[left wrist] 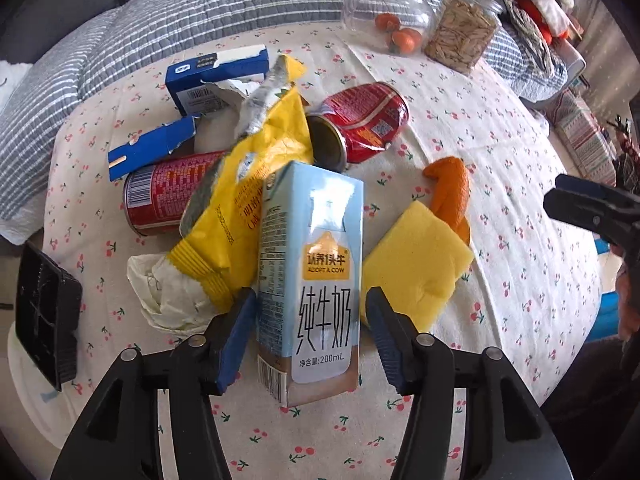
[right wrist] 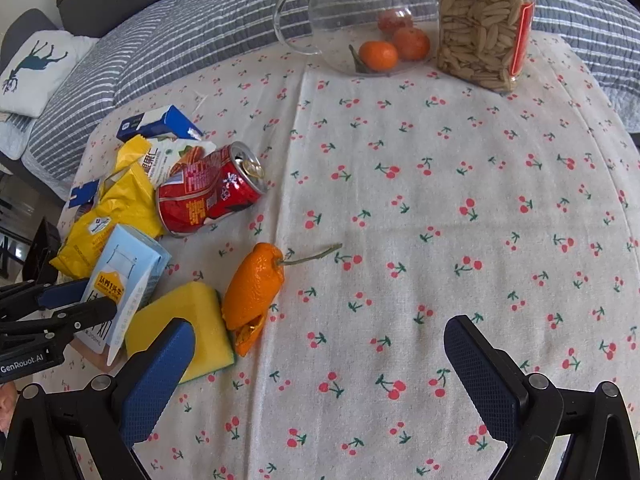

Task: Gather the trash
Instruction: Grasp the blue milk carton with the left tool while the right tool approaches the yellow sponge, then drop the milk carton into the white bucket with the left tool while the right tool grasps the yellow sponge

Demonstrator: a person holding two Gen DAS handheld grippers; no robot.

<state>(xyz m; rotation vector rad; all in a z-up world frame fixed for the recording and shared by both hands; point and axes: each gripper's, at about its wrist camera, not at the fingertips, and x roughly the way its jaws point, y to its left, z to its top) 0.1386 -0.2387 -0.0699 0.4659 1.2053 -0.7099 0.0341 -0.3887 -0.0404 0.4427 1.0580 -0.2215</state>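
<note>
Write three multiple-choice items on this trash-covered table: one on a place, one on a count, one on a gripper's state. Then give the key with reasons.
1. Where does the pale blue milk carton sit?
A. between the left gripper's blue fingers
B. inside the glass jug
C. on the grey striped quilt

2. How many crushed red drink cans lie on the cherry-print tablecloth?
A. one
B. two
C. four

3. How does the right gripper stand?
A. shut on the orange peel
B. shut on the yellow sponge
C. open, holding nothing

Key: 1 A, a finger shows on each side of the carton in the left wrist view. 2 B, one can lies behind the yellow snack bag, another to its left. 3 C, its fingers stand wide apart over bare cloth.
</note>
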